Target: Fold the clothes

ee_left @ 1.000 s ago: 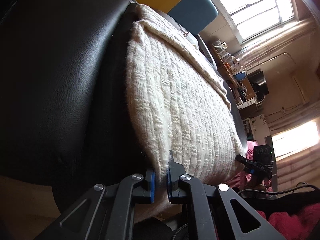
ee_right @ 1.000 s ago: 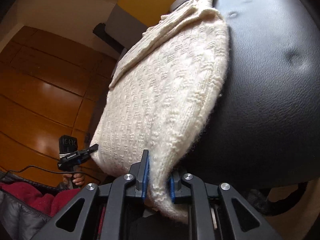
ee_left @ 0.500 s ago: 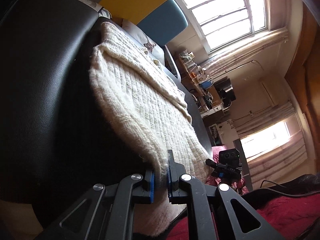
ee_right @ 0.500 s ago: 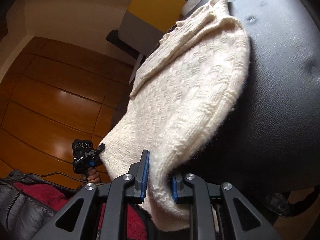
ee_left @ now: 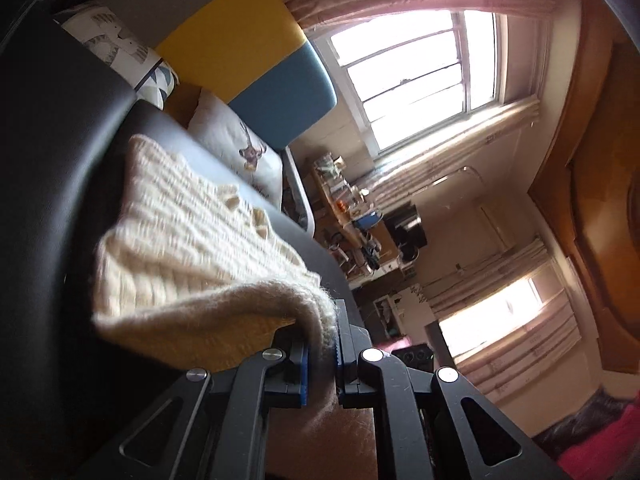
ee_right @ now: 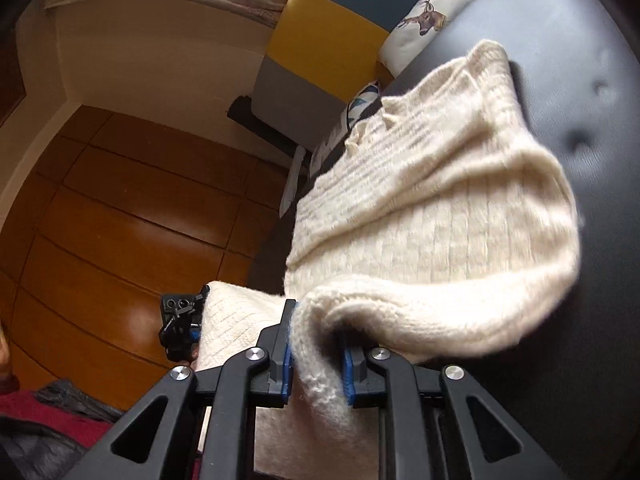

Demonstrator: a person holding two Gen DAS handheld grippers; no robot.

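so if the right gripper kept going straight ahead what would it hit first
Most likely the cream sweater it already grips: the right gripper points along the lifted fold, with the black sofa behind it; depth is unclear.

Bright daylight pours through a barred window (ee_left: 416, 76) with pale curtains on the far wall. A black leather sofa (ee_right: 560, 80) holds printed cushions (ee_left: 240, 152); the floor (ee_right: 120, 208) is glossy wood.

no readable text, labels or numbers
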